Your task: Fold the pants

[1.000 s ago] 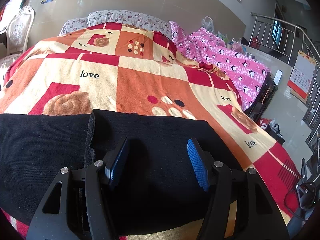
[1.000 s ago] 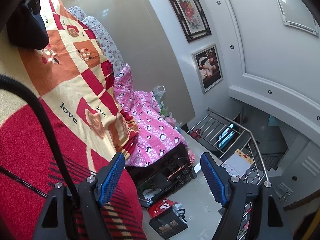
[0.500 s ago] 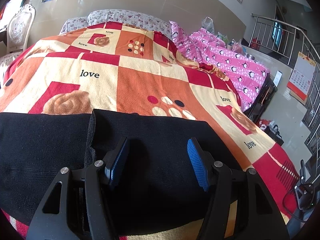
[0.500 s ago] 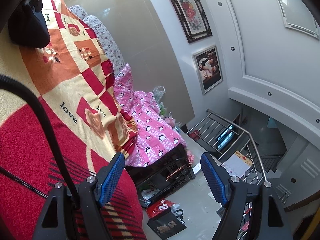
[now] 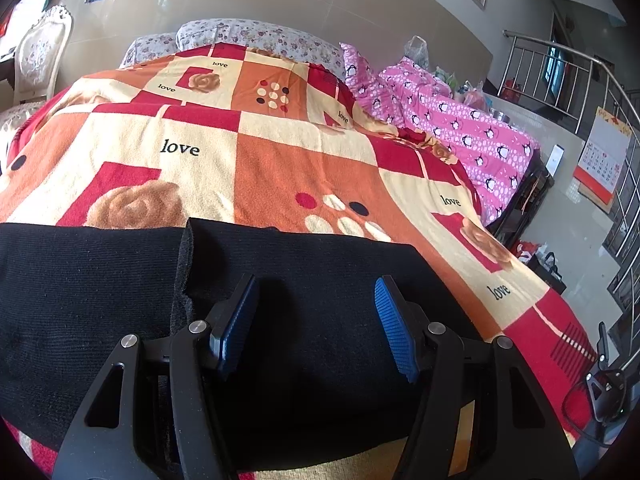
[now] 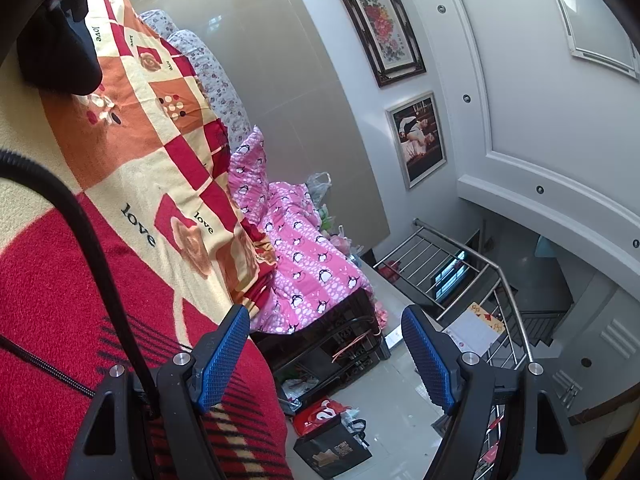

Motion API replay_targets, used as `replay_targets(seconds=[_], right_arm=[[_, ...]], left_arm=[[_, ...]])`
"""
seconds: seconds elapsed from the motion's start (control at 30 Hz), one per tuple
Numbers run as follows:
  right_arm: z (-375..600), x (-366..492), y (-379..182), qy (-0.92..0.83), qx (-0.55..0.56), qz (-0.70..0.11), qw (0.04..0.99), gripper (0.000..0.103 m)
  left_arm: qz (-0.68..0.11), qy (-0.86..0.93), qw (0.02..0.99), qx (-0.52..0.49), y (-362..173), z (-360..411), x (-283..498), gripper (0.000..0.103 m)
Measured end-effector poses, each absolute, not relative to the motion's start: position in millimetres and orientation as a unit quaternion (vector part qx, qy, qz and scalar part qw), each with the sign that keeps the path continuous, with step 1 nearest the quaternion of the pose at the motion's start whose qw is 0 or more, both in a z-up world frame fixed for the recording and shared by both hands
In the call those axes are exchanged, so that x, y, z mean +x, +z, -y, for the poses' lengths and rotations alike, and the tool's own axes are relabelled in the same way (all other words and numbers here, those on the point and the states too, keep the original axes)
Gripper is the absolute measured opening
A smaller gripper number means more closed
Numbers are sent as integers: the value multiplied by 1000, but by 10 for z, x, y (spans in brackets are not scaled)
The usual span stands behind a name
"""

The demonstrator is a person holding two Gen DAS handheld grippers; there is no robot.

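Observation:
Black pants point(image 5: 320, 280) lie folded across the near part of a bed, one layer lapped over another with a fold edge left of centre. My left gripper point(image 5: 316, 320) hovers open just above the folded pants and holds nothing. My right gripper point(image 6: 326, 356) is open and empty past the bed's right edge, pointing out over the floor. In the right wrist view only a dark corner of the pants point(image 6: 60, 60) shows at the far upper left.
The bed carries a red, orange and cream "love" blanket point(image 5: 280, 140). A pink penguin quilt point(image 5: 460, 128) lies on furniture to the right. A black cable point(image 6: 92, 248) crosses the blanket. Bags point(image 6: 332, 440) sit on the floor; a metal stair railing point(image 6: 460, 264) stands beyond.
The right gripper view has shifted slightly, bringing a little more of the bed into view. The left gripper and pants have not visibly moved.

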State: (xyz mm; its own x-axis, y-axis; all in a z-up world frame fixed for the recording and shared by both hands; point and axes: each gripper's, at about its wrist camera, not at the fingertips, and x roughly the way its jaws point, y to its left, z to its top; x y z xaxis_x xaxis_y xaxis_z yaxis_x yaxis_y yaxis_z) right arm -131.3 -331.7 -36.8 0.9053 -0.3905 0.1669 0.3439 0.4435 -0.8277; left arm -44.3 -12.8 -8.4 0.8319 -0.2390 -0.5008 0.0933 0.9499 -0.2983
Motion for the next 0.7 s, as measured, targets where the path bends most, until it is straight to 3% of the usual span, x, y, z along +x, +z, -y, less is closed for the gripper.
replay_targets(seconds=[0.7], right_arm=[[3345, -1329, -350, -215, -484, -24, 848, 76]], left_arm=[[-261, -84, 951, -146, -69, 163, -482, 60]])
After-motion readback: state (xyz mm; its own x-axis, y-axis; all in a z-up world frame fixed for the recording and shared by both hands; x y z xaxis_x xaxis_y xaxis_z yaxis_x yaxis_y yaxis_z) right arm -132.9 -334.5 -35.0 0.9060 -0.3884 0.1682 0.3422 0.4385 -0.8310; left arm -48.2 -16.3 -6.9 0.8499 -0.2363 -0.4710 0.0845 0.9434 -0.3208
